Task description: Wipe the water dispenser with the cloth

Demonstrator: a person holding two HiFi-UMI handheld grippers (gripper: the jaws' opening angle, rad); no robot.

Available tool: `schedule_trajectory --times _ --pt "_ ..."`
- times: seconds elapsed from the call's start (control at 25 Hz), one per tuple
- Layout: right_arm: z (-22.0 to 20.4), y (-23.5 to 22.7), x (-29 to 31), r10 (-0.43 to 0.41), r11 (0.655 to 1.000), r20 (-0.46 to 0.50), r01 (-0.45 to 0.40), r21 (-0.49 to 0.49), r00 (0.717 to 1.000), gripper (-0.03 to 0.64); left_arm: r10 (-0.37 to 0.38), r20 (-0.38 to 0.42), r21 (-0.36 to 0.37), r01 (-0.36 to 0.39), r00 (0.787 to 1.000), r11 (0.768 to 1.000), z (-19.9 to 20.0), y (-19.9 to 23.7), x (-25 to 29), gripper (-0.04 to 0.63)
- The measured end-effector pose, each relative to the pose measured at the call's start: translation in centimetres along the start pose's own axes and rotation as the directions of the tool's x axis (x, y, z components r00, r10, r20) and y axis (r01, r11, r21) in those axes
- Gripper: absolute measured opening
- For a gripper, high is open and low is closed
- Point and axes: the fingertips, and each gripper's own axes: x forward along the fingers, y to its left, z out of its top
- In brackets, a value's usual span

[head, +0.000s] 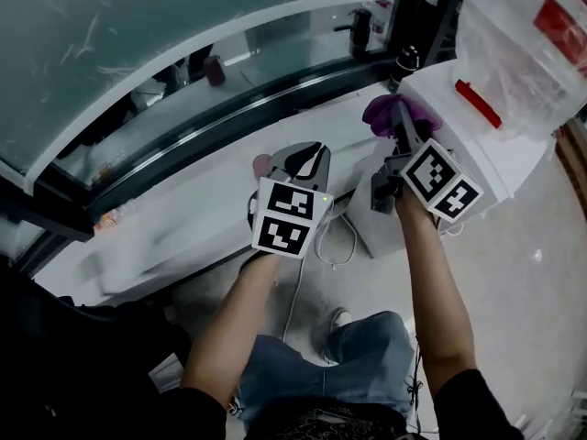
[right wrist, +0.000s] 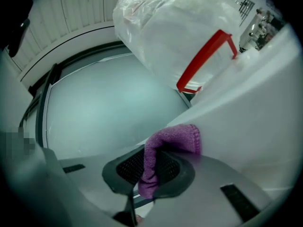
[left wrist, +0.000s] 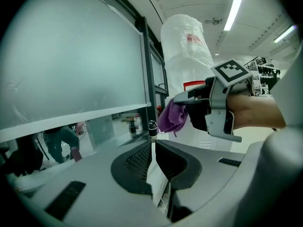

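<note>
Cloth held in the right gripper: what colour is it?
Purple; the fuzzy knit cloth shows best in the right gripper view.

The cloth point(head: 383, 112) is purple, knitted and bunched into a loose fold. It is clamped between the jaws of the right gripper point(right wrist: 150, 171); one end hangs down between them and the upper fold lies against the dispenser point(head: 491, 159) at its top edge. The dispenser is a white, upright box on the floor. It carries a bottle point(head: 518, 35) wrapped in clear plastic, with a red strip point(right wrist: 203, 63) across its front.
</note>
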Motion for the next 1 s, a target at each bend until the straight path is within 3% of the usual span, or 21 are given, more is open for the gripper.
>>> schedule_trajectory --times 0.44,0.76,1.0 --pt "-6.8 -4.2 -0.6 0.042 0.998 0.048 -0.040 -0.054 0.998 0.045 -0.047 0.058 0.019 0.046 0.997 0.999 -9.1 -2.0 5.0 0.044" --pt "-13.0 -8.6 -1.3 0.034 0.996 0.037 -0.030 -0.086 0.999 0.044 -0.094 0.071 0.019 0.093 0.993 0.996 -15.8 -5.1 8.5 0.044" --pt "-17.4 -11.2 -1.2 0.016 0.992 0.019 -0.013 -0.124 1.000 0.044 -0.089 0.067 0.003 0.089 0.994 0.996 -20.0 -5.6 10.0 0.038"
